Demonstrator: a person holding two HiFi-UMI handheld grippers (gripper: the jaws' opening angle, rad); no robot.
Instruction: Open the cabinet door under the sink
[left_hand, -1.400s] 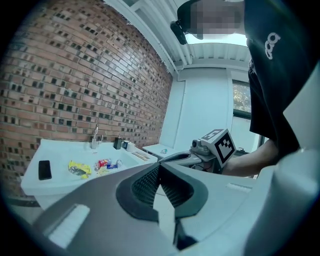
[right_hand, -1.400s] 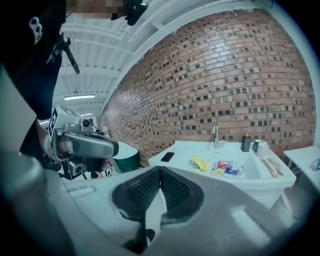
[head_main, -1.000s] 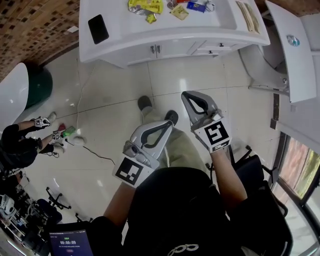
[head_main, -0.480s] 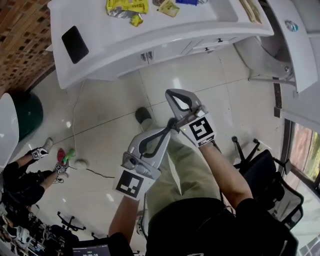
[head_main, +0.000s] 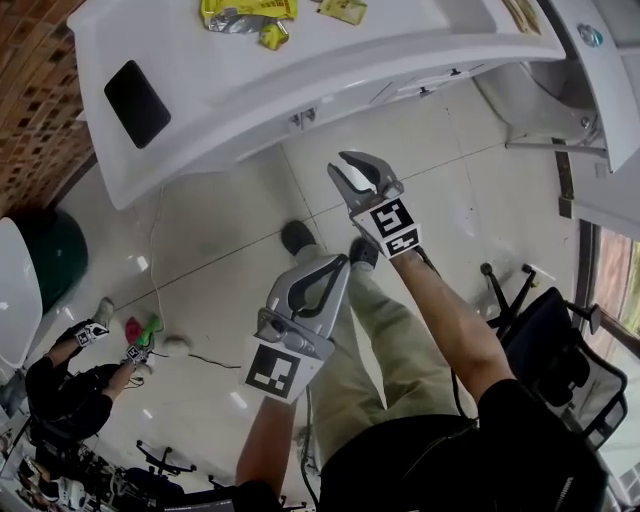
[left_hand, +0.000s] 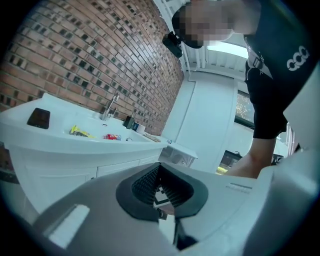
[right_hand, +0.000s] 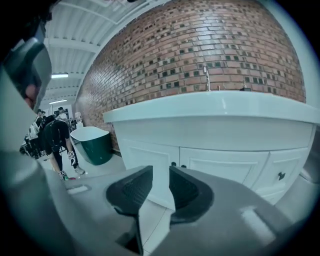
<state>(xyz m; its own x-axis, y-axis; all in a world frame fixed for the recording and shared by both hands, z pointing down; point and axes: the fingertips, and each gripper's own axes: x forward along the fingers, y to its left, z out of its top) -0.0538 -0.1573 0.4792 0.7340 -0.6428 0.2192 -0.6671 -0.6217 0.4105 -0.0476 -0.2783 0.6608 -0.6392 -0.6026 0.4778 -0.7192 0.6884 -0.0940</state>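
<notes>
The white sink cabinet (head_main: 330, 60) runs across the top of the head view. Its two closed doors meet at a pair of small dark knobs (head_main: 303, 117), also seen in the right gripper view as knobs (right_hand: 178, 164) on the doors (right_hand: 220, 165). My right gripper (head_main: 355, 168) is stretched out over the tiled floor, a short way in front of those knobs and touching nothing; its jaws stand apart, and the right gripper (right_hand: 161, 176) frames the left door's edge. My left gripper (head_main: 338, 264) hangs back over my knee, shut and empty; past the left gripper (left_hand: 160, 168) the cabinet front (left_hand: 55, 172) shows.
A black phone (head_main: 137, 103) and yellow packets (head_main: 245, 14) lie on the counter. A green tub (right_hand: 95, 142) stands to the left, with a person (head_main: 70, 390) on the floor nearby and a cable (head_main: 160, 250). An office chair (head_main: 550, 340) is at my right.
I have moved closer to the cabinet. My right gripper has reached forward toward the door knobs and its jaws have parted. The left gripper stays back, still shut.
</notes>
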